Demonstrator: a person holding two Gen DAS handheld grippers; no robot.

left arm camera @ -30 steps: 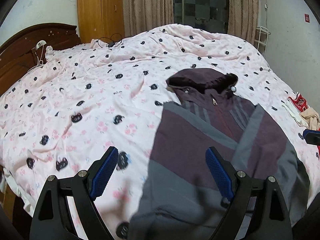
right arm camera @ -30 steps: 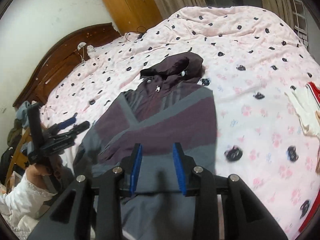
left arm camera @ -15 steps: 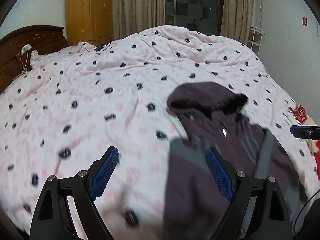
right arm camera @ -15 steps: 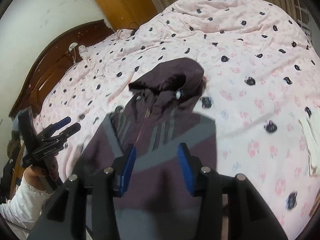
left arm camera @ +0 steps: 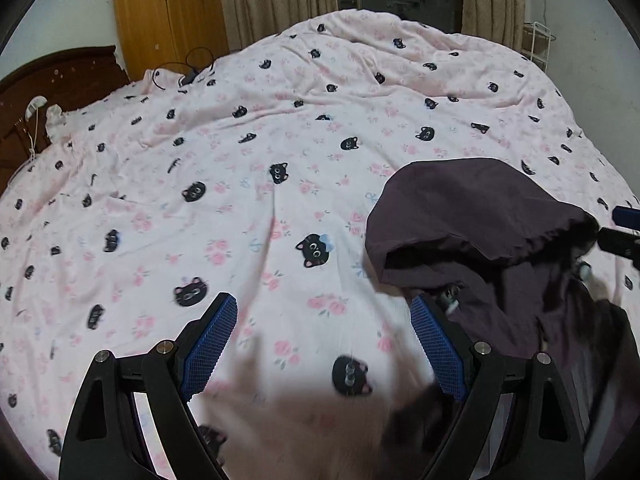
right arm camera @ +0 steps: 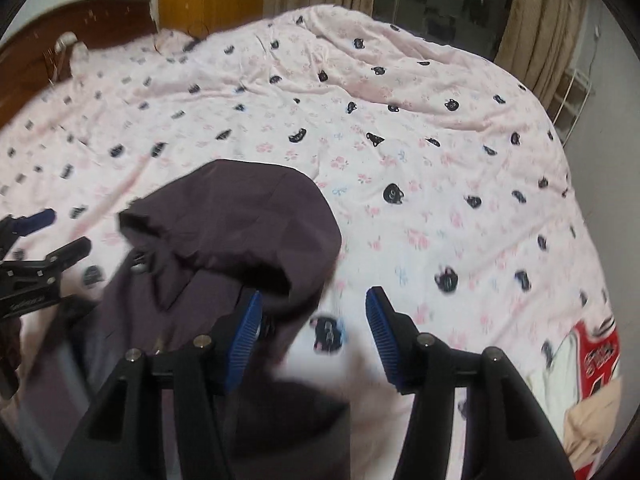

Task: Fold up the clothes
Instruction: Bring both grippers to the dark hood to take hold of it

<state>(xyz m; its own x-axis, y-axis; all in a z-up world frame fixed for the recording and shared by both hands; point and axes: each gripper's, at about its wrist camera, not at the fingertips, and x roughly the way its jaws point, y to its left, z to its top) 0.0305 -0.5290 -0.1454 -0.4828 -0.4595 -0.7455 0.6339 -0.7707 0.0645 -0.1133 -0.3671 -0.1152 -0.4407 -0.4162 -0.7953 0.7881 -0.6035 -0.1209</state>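
Note:
A dark purple and grey hooded jacket [left arm camera: 480, 216] lies on the bed, its hood [right arm camera: 240, 220] pointing toward the far side. My left gripper [left arm camera: 324, 344] stands open over the bedspread just left of the hood, holding nothing; its right pad [left arm camera: 438, 350] is near the collar toggle. My right gripper [right arm camera: 314, 332] is open too, at the hood's right edge, with its left pad [right arm camera: 246, 336] over the purple cloth and its right pad over the bedspread. Each gripper shows at the edge of the other's view: the left gripper [right arm camera: 44, 268] and the right gripper [left arm camera: 624, 232]. The jacket's lower body is blurred.
A pink bedspread [left arm camera: 280, 120] with black cat faces covers the wide bed. A red and white garment [right arm camera: 592, 356] and a beige one [right arm camera: 592, 420] lie at the right. A wooden headboard [left arm camera: 60, 76], a wardrobe [left arm camera: 168, 12], curtains and a white wire rack [right arm camera: 572, 96] surround the bed.
Both grippers have moved forward along the jacket from its body up to the hood. The right gripper's jaws have spread wider. The left gripper now hangs mostly over bare bedspread.

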